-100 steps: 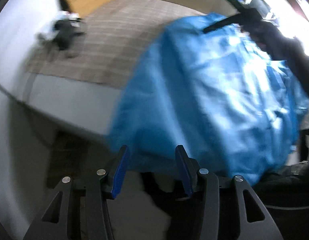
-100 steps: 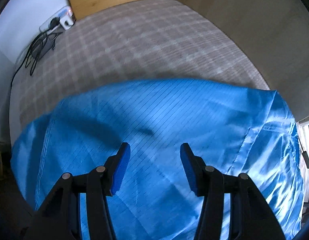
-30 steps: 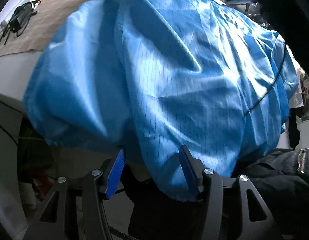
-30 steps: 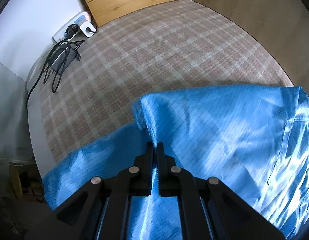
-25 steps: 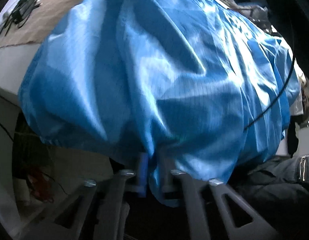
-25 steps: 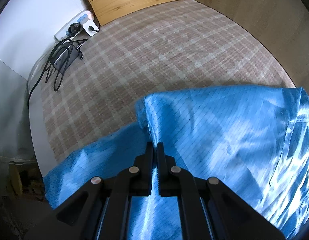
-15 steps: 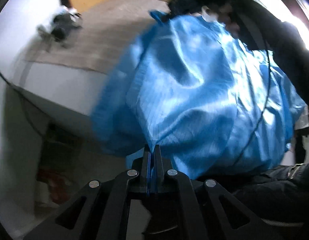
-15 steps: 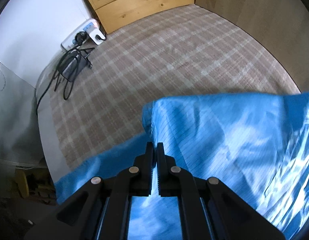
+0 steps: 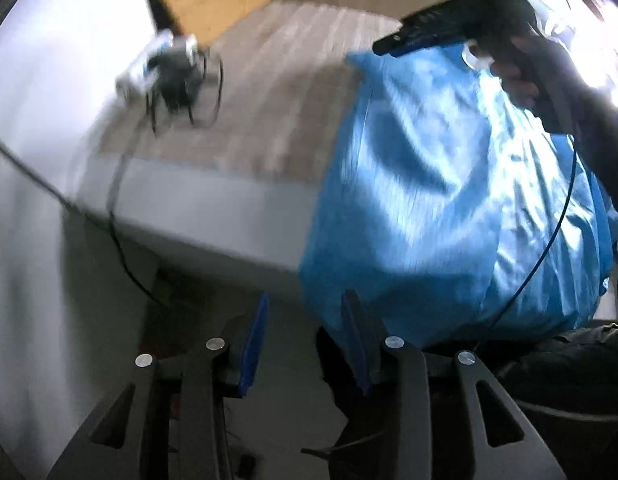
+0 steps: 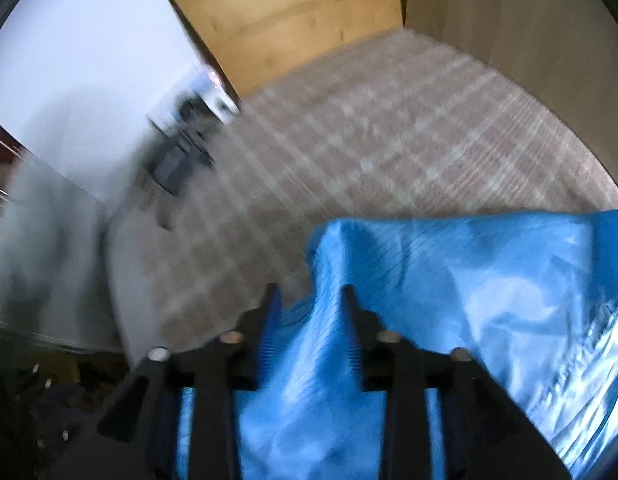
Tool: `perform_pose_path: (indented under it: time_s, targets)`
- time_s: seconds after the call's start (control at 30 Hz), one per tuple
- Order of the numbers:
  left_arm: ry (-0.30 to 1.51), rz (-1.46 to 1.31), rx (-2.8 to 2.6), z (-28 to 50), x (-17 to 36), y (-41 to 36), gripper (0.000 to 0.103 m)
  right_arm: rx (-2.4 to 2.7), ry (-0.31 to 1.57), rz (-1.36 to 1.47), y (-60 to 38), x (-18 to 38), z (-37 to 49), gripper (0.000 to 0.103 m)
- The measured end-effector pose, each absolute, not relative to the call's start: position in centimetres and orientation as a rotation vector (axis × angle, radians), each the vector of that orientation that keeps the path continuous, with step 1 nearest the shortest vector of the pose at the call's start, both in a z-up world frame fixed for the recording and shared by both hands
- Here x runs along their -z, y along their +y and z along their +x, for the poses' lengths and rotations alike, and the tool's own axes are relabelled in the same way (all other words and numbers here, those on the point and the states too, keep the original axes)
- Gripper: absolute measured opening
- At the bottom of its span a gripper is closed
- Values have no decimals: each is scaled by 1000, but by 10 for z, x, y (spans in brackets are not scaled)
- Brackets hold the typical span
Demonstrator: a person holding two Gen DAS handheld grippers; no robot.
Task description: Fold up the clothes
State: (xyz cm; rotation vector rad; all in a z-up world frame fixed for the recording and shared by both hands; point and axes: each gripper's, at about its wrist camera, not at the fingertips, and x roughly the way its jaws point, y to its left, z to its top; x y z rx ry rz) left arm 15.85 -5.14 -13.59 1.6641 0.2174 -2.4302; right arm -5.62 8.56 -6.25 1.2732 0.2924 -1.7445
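Note:
A shiny blue pinstriped garment [image 9: 429, 208] hangs over the near edge of a bed with a beige plaid cover [image 9: 285, 92]. My left gripper [image 9: 305, 320] is opening at the garment's lower left corner. The cloth's edge lies against its right finger [image 9: 355, 332], and nothing sits between the pads. Seen from the left wrist, a hand [image 9: 513, 76] holds my right gripper [image 9: 383, 49] over the garment's top corner. In the right wrist view that gripper [image 10: 309, 320] is opening. A raised fold of the garment [image 10: 449, 280] stands loose between its parted pads.
A white power strip with a black charger and coiled cables [image 9: 169, 72] [image 10: 185, 156] lies at the bed's far left corner. A wooden headboard [image 10: 285, 12] and a white wall [image 9: 49, 80] stand behind. A thin dark cable [image 9: 549, 232] crosses the garment; dark clothing [image 9: 569, 360] is at lower right.
Half a second ago both grippers were shut on the garment; now both have their jaws apart. The left one has drawn away to the left of the cloth. The right one has risen slightly.

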Motion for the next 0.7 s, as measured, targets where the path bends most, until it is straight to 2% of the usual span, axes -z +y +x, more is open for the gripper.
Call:
perform_pose_path:
  time_s: [0.2, 0.3, 0.4, 0.53, 0.7]
  targets:
    - [-36, 1618, 2692, 55, 103, -22, 37, 2006, 96, 1285, 203, 28, -99, 34]
    - [-52, 1650, 2803, -21, 121, 1, 37, 2162, -3, 1395, 276, 37, -119, 32]
    - [-66, 1726, 2829, -71, 149, 19, 37, 2307, -3, 1494, 349, 43, -115, 32]
    - [-171, 1840, 2768, -111, 194, 26, 37, 2453, 18, 1677, 436, 62, -101, 32]
    - [-210, 1872, 2706, -131, 221, 18, 37, 2489, -10, 1891, 512, 97, -86, 32]
